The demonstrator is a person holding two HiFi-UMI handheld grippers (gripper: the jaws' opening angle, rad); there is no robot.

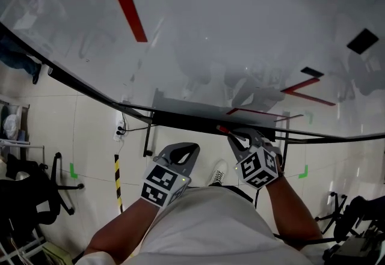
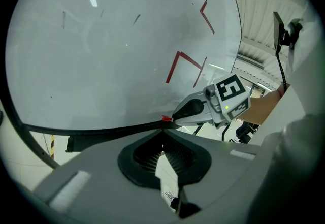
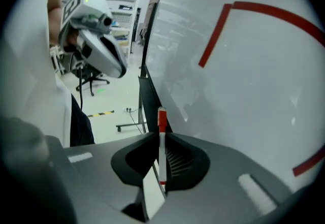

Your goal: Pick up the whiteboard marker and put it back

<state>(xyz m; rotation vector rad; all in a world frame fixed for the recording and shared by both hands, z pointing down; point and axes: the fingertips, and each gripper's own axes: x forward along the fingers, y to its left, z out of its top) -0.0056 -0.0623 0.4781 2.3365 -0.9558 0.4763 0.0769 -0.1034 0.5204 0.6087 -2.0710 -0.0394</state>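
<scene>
The whiteboard marker (image 3: 161,142), white with a red cap (image 3: 161,119), stands upright between the jaws of my right gripper (image 3: 161,135), which is shut on it. In the head view the right gripper (image 1: 233,135) holds the marker's red end (image 1: 222,130) right at the black tray (image 1: 180,118) under the whiteboard (image 1: 228,29). My left gripper (image 1: 192,149) hovers just below the tray, left of the right one, shut and holding nothing. The left gripper view shows its pads (image 2: 170,154) meeting, with the right gripper (image 2: 203,108) and the red marker tip (image 2: 166,118) at the tray beyond.
Red lines (image 1: 131,14) mark the whiteboard. On the tiled floor below are the board's stand foot (image 1: 146,137), a power strip (image 1: 120,128), yellow-black tape (image 1: 118,182) and office chairs (image 1: 36,191). Another chair (image 3: 91,78) stands behind in the right gripper view.
</scene>
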